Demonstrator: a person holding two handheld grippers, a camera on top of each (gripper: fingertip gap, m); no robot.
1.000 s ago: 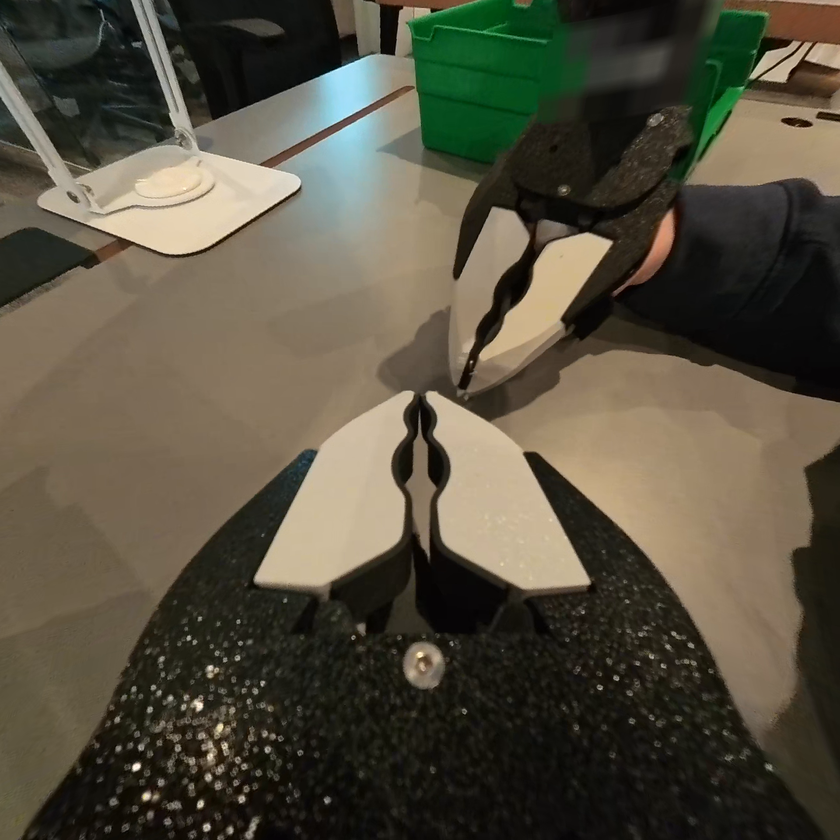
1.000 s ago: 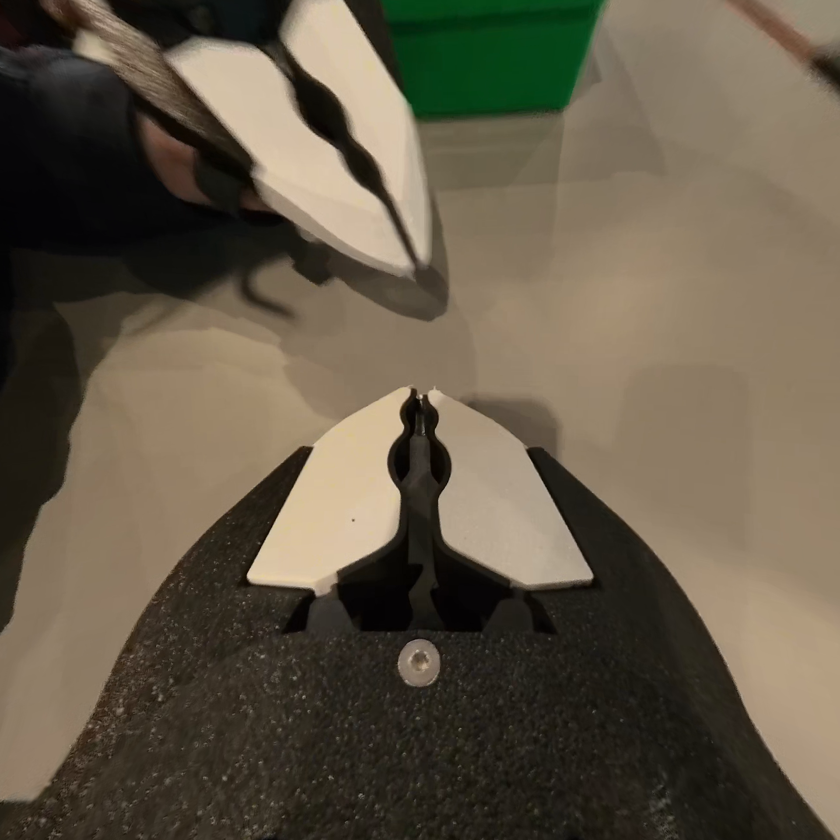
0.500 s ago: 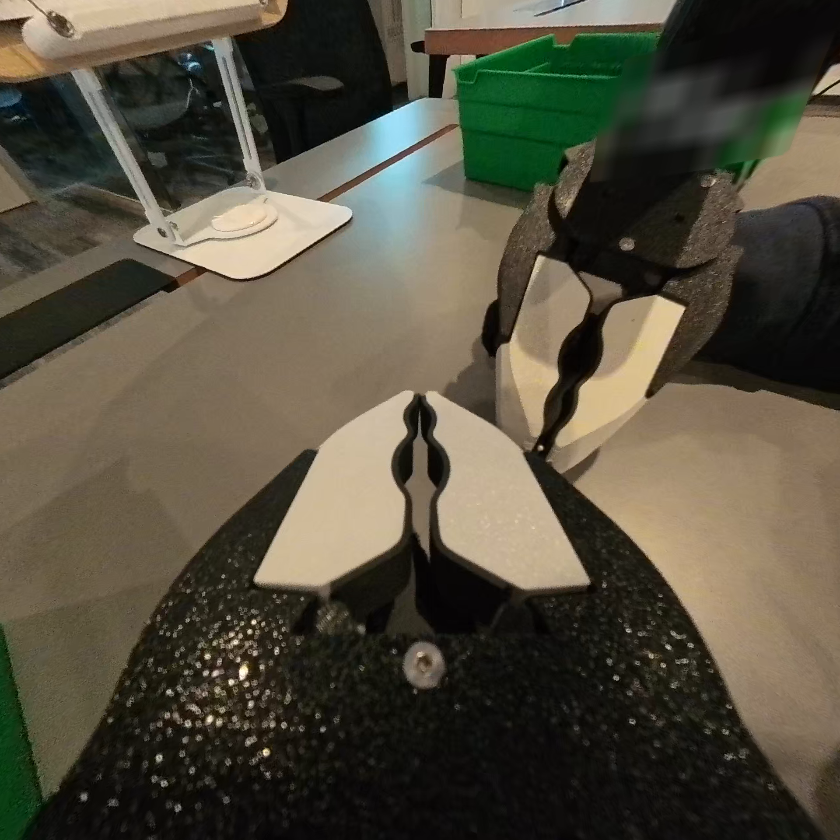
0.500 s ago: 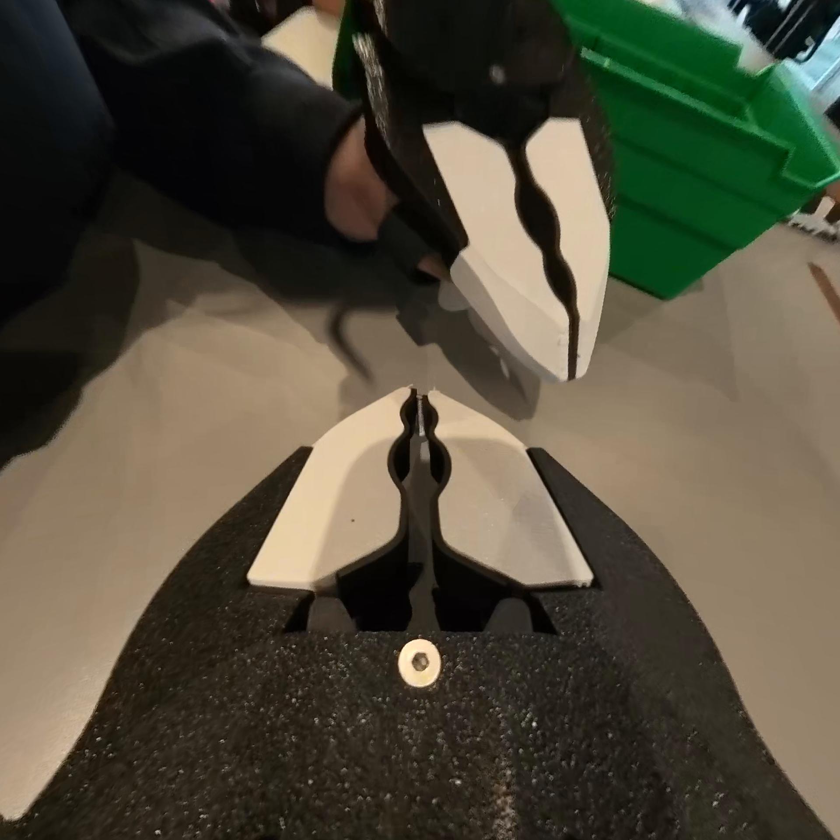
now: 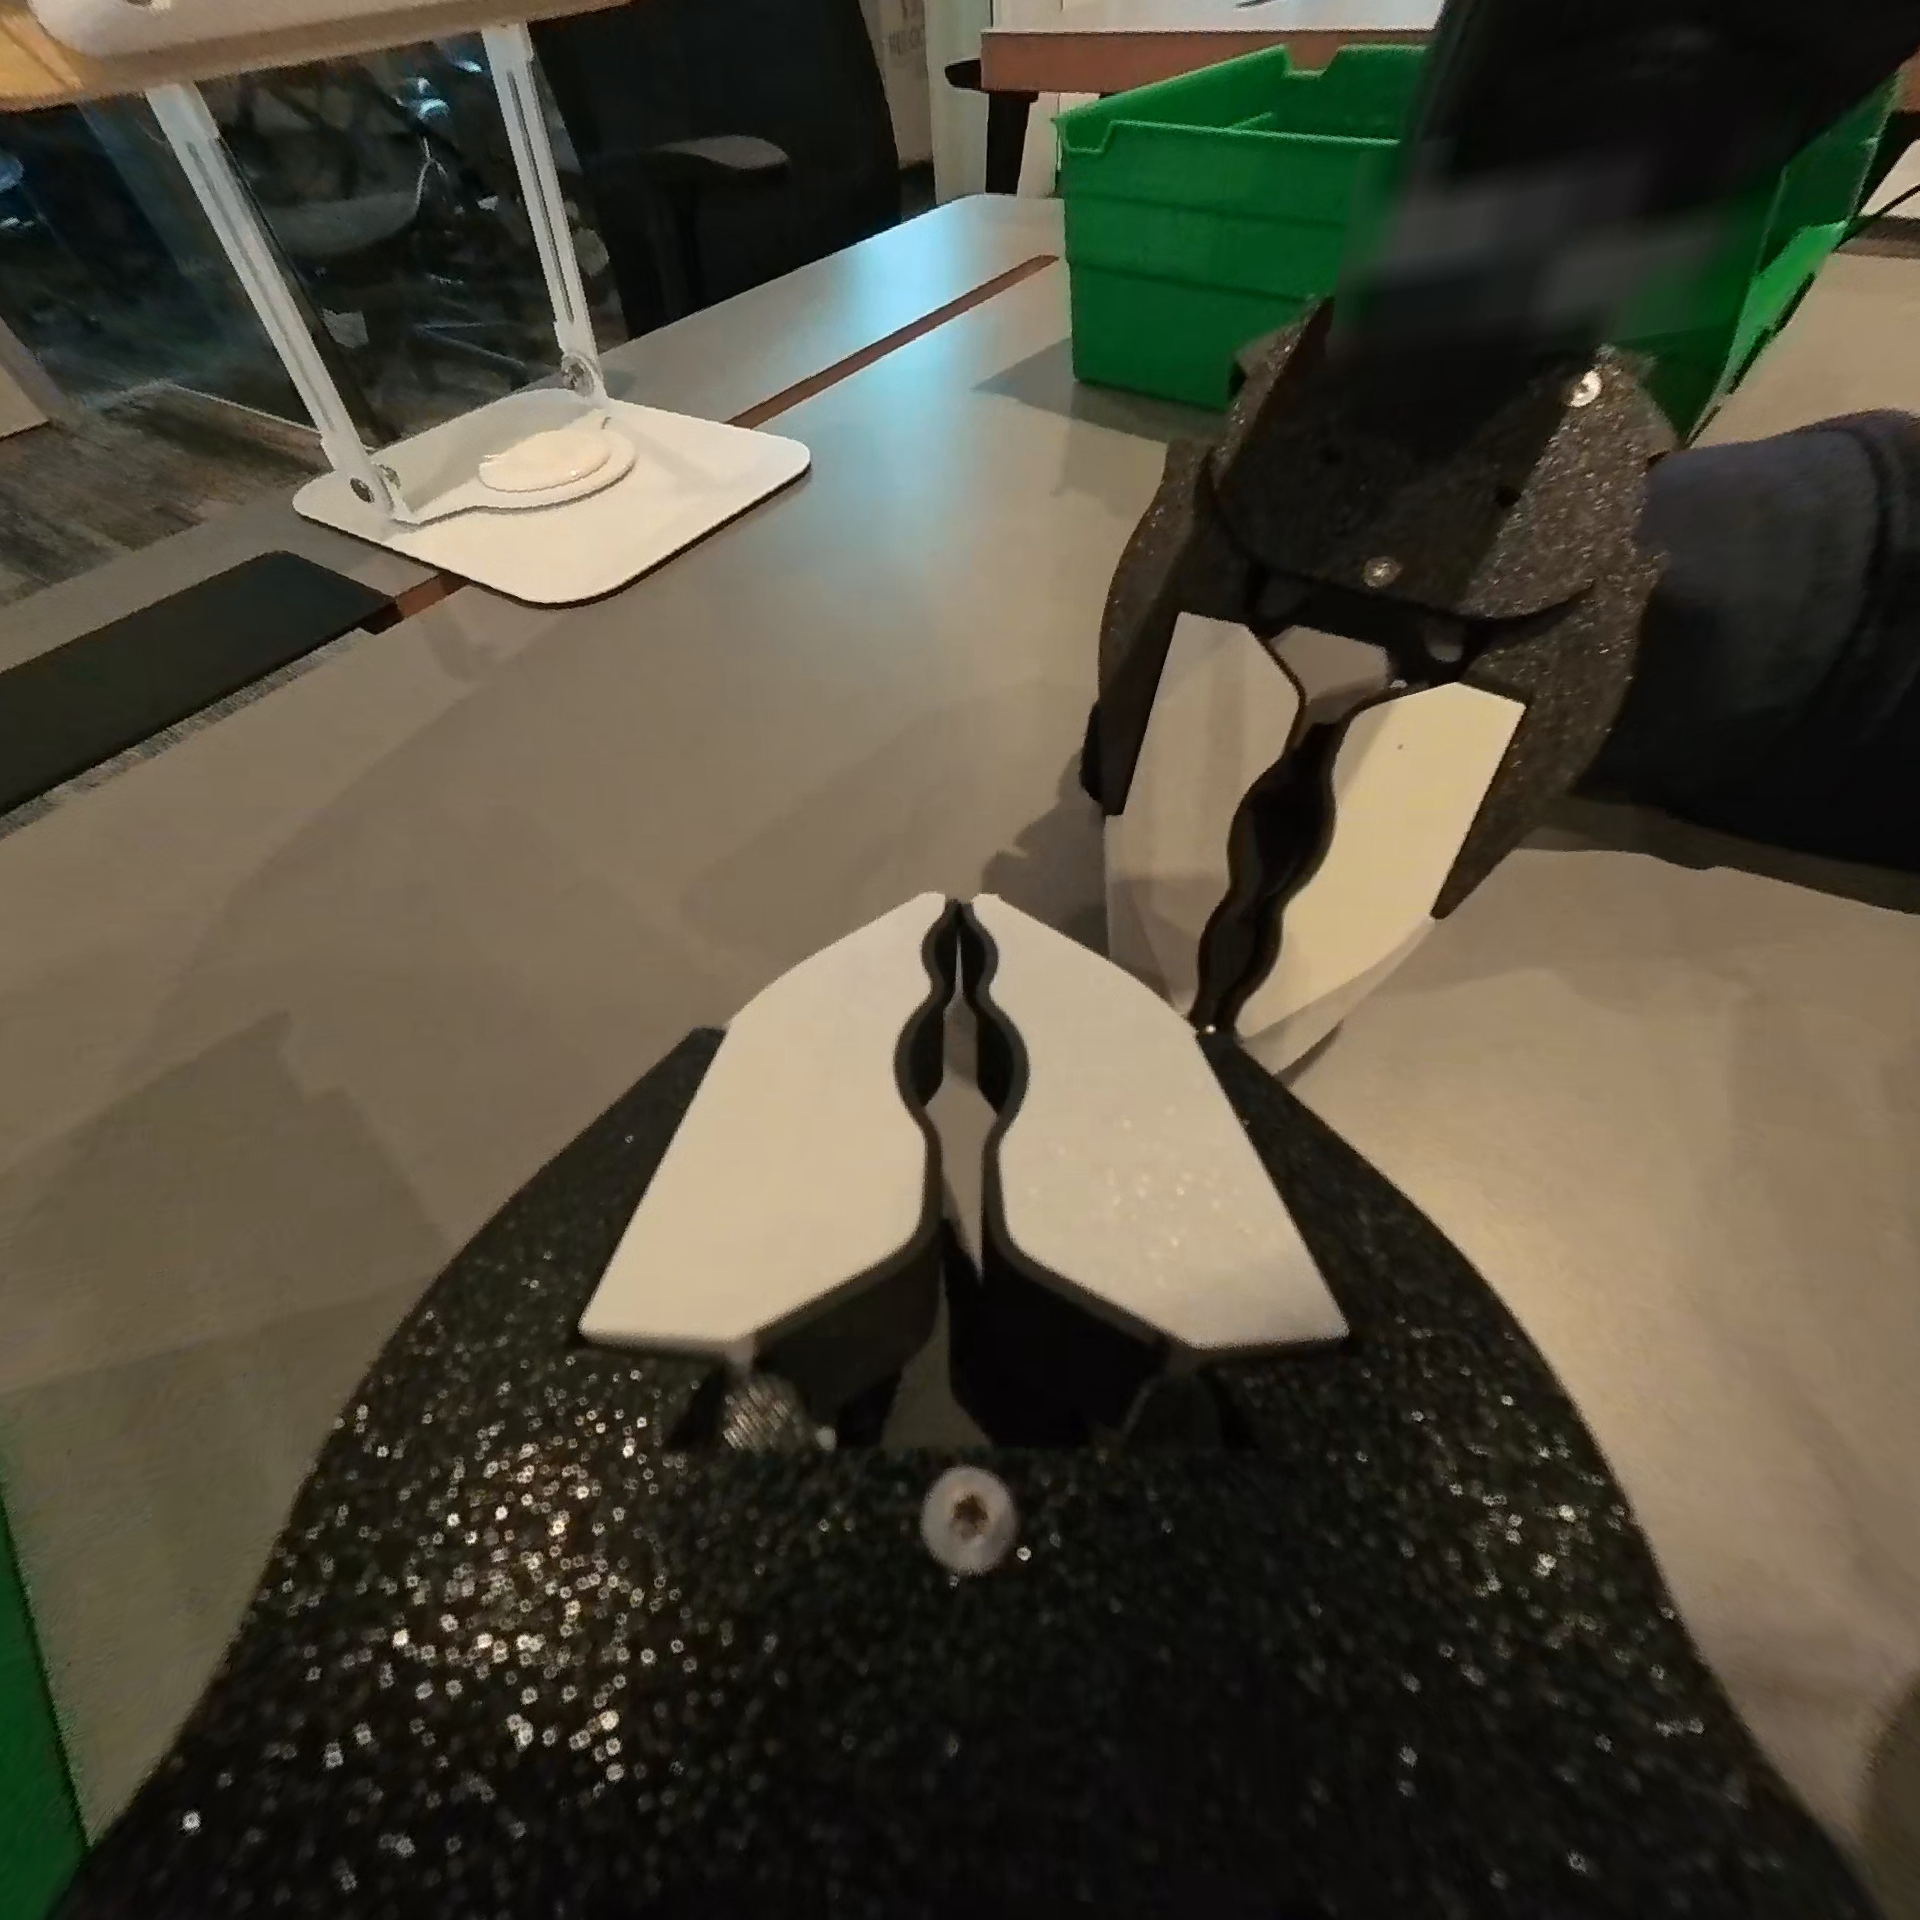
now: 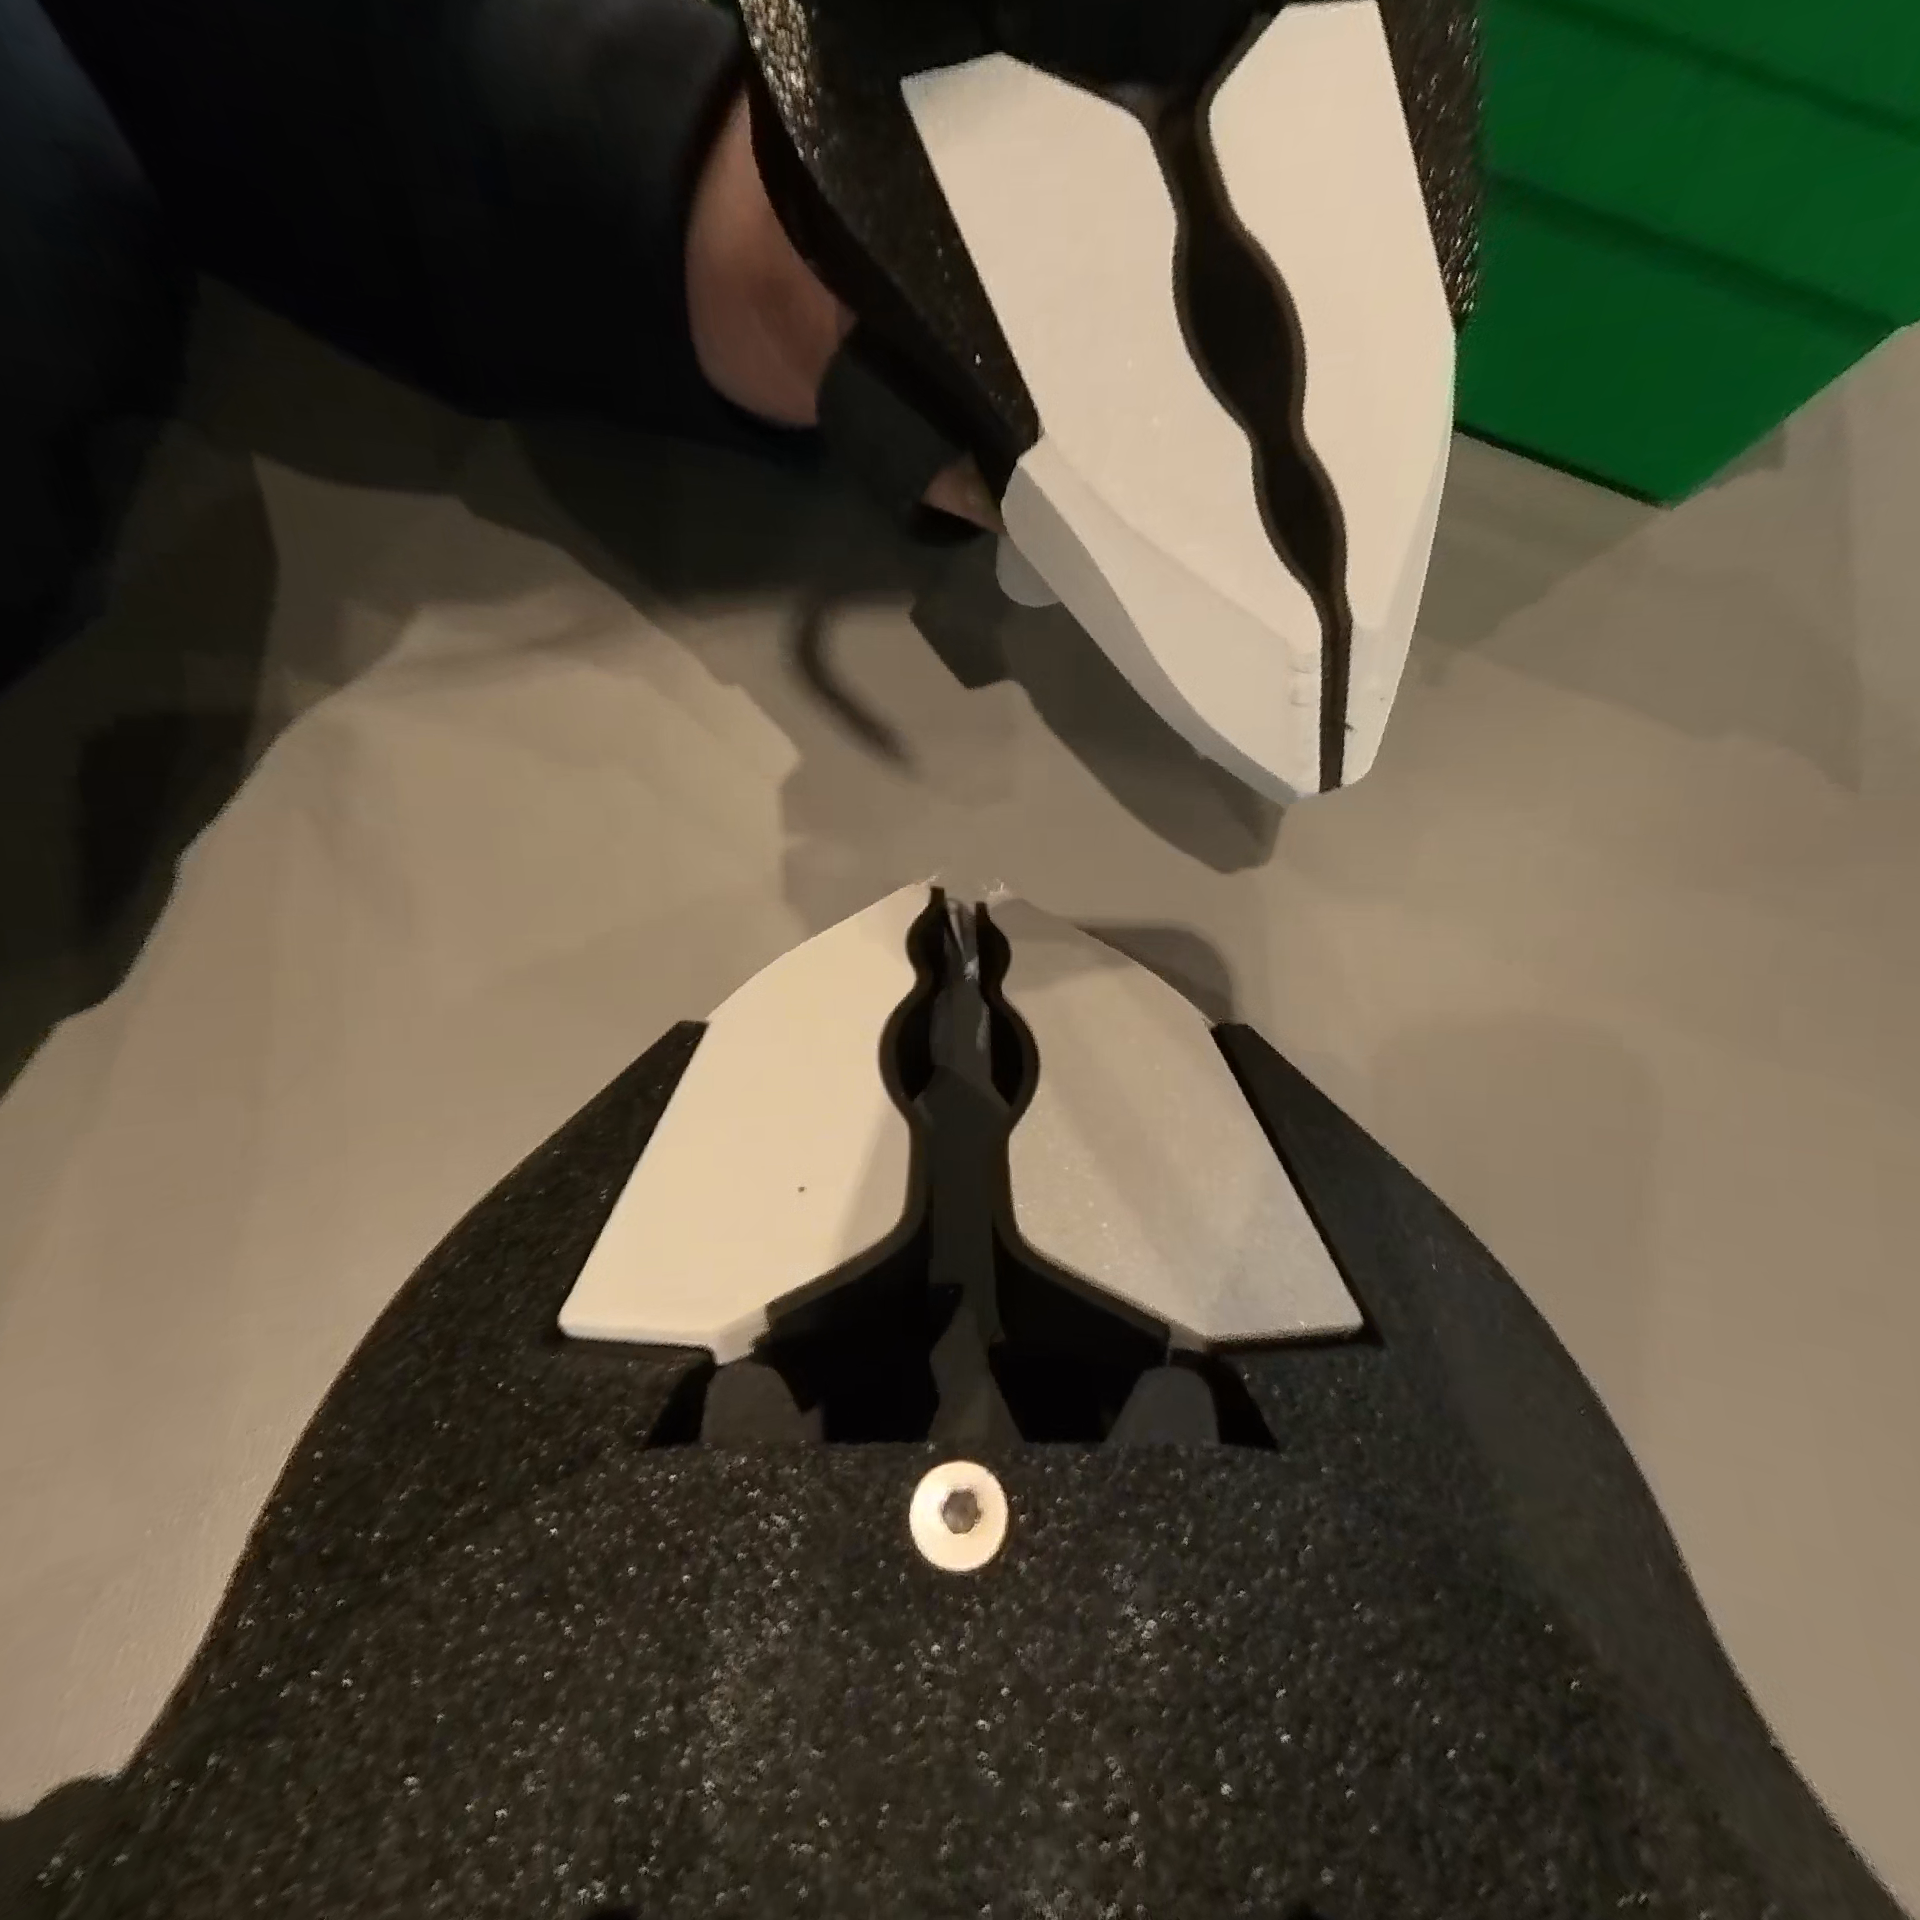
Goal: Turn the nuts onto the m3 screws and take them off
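Left wrist view: the left claw (image 5: 957, 909) is pinched fully together with nothing visible between its white fingers, above the bare grey tabletop (image 5: 520, 883).

Right wrist view: the right claw (image 6: 964, 904) stands narrowly parted on a thin dark metal screw (image 6: 971, 971). No nut shows. Judged: between turns; next, bring screw and nut together.

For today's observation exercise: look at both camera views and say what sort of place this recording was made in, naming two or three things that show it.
Probably an office or lab workspace: a long grey table, a green plastic bin of the storage kind, a white stand on the table, and office chairs behind a glass partition.
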